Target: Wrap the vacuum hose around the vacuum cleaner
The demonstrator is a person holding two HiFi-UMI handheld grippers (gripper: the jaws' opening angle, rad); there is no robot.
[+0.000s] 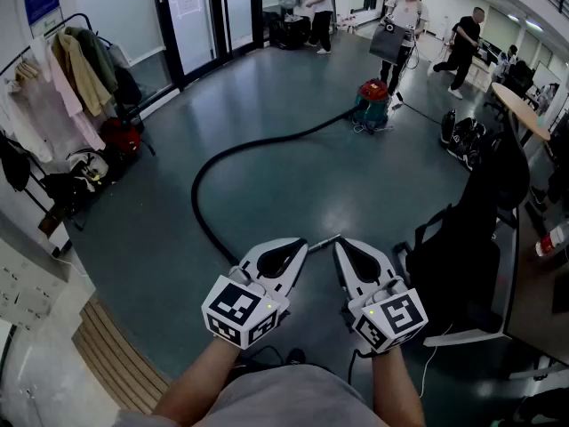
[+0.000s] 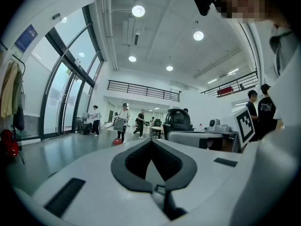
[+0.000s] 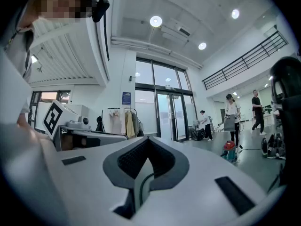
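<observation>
Vacuum hose (image 1: pixel 197 185) lies unwound on the floor in the head view, looping from 11 o'clock out to the vacuum cleaner (image 1: pixel 372 103), well apart at 1 o'clock. Left tool (image 1: pixel 300 245) and right tool (image 1: pixel 340 245) are held close to the body at 6 o'clock. Left gripper view: jaws together, nothing btwn them, cleaner small at 11 o'clock. Right gripper view: jaws together too, empty, cleaner at 3 o'clock. Judgement: wrapping not begun. Next move probably calls for opening a tool, reaching down and taking the hose's near end.
</observation>
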